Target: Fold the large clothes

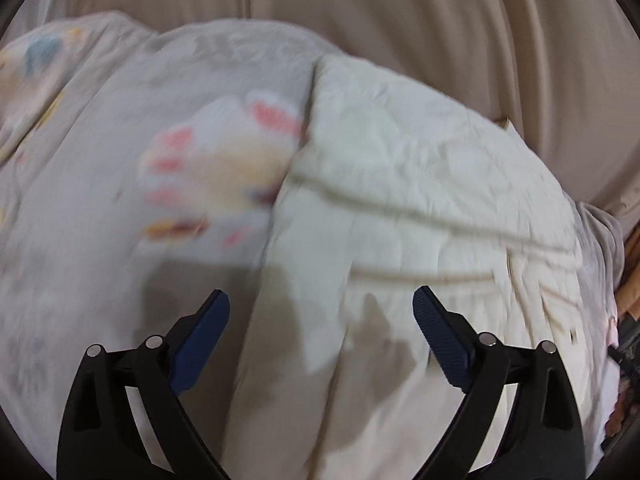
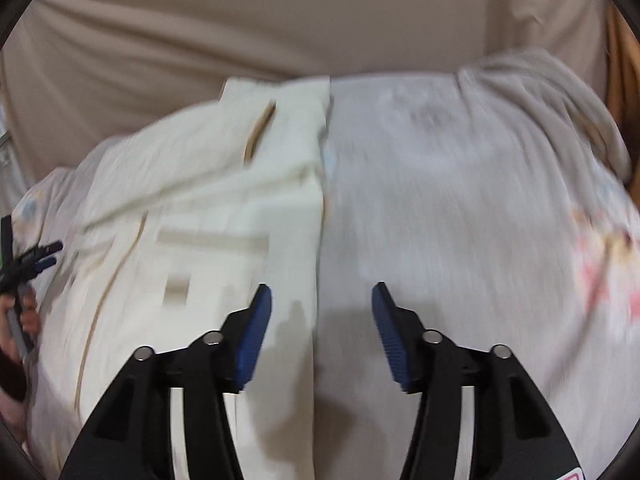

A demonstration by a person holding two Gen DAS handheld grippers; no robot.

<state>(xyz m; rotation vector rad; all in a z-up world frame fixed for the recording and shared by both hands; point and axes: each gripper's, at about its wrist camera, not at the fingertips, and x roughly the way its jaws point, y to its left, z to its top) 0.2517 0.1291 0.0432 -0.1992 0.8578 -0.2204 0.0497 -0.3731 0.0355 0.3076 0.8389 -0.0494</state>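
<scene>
A cream garment (image 1: 420,168) with thin tan lines lies folded on a pale grey cloth (image 1: 100,200) printed with pink and yellow flowers. My left gripper (image 1: 322,296) hovers open over the garment's left edge, with nothing between its blue pads. In the right wrist view the cream garment (image 2: 200,200) fills the left half and the grey cloth (image 2: 440,200) the right. My right gripper (image 2: 322,290) is open above the garment's straight right edge and holds nothing. The left gripper (image 2: 50,254) shows small at the far left, held by a hand (image 2: 28,320). Both views are blurred.
Beige draped fabric (image 1: 400,8) rises behind the cloths, also seen as beige fabric (image 2: 240,20) across the top of the right wrist view. An orange-brown edge (image 2: 624,80) shows at the far right.
</scene>
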